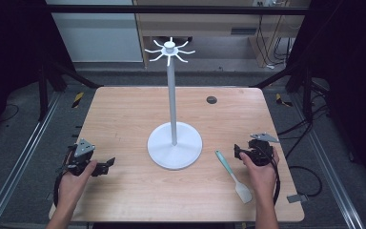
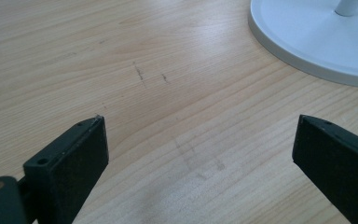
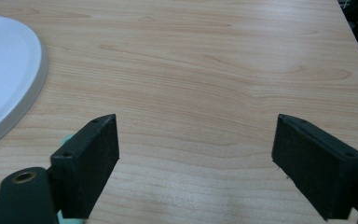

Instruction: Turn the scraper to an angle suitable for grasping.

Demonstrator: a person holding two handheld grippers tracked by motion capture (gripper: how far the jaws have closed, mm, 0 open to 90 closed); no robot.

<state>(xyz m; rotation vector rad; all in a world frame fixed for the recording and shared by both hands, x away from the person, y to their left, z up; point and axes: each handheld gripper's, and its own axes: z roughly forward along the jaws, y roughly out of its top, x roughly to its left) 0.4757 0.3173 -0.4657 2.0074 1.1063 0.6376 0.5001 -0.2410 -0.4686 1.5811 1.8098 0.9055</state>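
A white stand [image 1: 173, 95] rises from a round base [image 1: 175, 145] at the table's middle, with several hooks [image 1: 170, 50] at its top. A spatula [image 1: 232, 175] with a teal handle and a white blade lies flat to the right of the base. My right gripper [image 1: 239, 151] rests on the table just right of the spatula's handle, open [image 3: 198, 123] and holding nothing; a sliver of teal handle [image 3: 67, 138] peeks past its left jaw. My left gripper [image 1: 106, 165] sits near the front left, open [image 2: 200, 126] over bare wood, with the base's rim [image 2: 307, 60] ahead to its right.
The wooden table [image 1: 124, 119] has a small dark round hole [image 1: 211, 99] near its far right. Metal frame rails [image 1: 24, 152] run along both sides below the table, and cables [image 1: 310, 176] lie on the floor at the right.
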